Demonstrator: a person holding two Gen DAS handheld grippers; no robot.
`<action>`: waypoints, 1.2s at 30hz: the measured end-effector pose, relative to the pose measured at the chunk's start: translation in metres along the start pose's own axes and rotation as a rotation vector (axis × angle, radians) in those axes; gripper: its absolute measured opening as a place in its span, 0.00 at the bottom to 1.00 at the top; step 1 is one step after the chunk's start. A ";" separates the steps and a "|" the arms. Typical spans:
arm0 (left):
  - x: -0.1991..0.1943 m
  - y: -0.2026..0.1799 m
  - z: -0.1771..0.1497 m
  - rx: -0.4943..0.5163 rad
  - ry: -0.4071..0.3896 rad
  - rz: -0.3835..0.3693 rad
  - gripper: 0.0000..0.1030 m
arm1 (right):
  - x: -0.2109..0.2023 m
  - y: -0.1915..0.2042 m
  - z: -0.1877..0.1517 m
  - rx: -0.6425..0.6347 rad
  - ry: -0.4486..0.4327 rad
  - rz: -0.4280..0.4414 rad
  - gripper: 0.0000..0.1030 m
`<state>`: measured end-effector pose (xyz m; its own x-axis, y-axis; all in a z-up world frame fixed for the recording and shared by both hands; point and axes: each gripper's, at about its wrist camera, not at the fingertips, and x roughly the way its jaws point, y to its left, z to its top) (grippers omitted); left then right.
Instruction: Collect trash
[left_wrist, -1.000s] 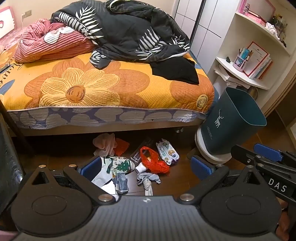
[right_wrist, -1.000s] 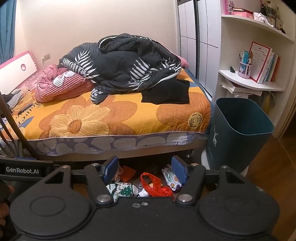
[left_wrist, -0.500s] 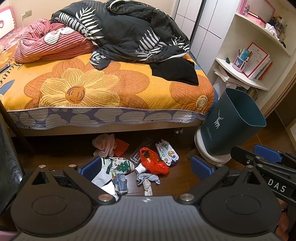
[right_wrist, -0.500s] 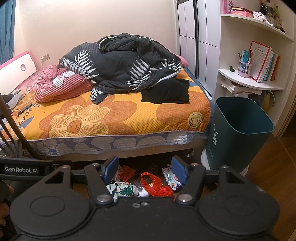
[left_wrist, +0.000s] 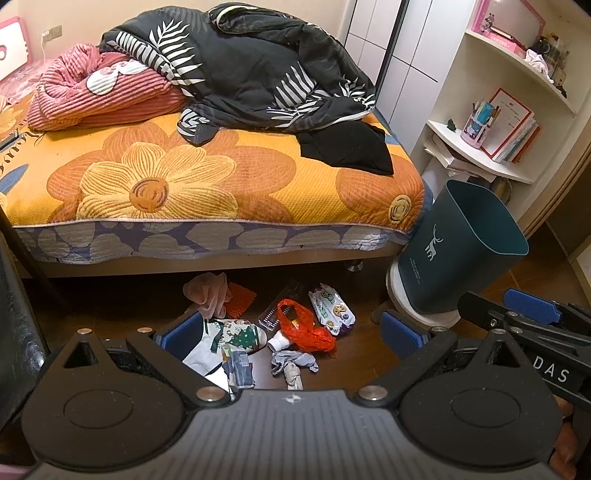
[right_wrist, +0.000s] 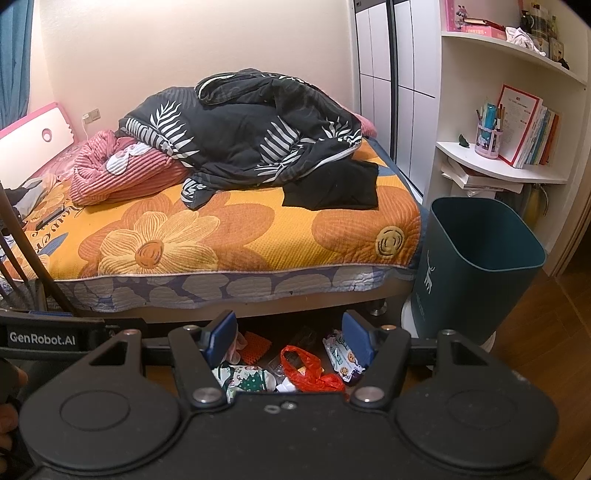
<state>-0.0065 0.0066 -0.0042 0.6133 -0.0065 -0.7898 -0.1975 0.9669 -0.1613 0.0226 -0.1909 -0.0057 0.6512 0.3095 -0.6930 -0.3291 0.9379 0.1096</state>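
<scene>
Bedroom floor of dark wood fills the lower middle of both views, with a bed (left_wrist: 221, 184) in an orange flower cover across the upper left and centre. From left to right along the floor by the bed's edge lie a pinkish cloth (left_wrist: 205, 291), a patterned wrapper (left_wrist: 242, 334), a red plastic bag (left_wrist: 303, 328) and a cookie packet (left_wrist: 328, 308), with a crumpled grey scrap (left_wrist: 291, 365) below them; a dark green bin (left_wrist: 461, 251) stands empty-looking at centre right, well apart from the litter. By my reading the collecting has not begun: this is the approach, and the next move calls for lowering 1 tool onto a single piece, likely the red bag. The left gripper (left_wrist: 291, 330) has its blue pads spread wide, holding and touching nothing. The right gripper (right_wrist: 288, 336) is likewise spread, somewhat narrower, and empty, hanging above the same pile.
</scene>
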 end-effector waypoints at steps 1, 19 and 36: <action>0.000 -0.001 0.000 0.001 0.000 0.000 1.00 | 0.000 0.000 0.001 0.001 0.001 -0.001 0.62; -0.002 0.000 0.001 0.001 -0.013 -0.006 1.00 | -0.003 0.002 0.002 -0.017 -0.008 -0.003 0.62; 0.044 0.010 0.014 -0.028 0.100 -0.027 1.00 | 0.043 -0.004 0.006 -0.059 0.092 0.000 0.62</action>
<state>0.0295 0.0192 -0.0325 0.5399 -0.0594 -0.8396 -0.2043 0.9584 -0.1992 0.0561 -0.1804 -0.0310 0.5869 0.2908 -0.7556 -0.3701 0.9264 0.0691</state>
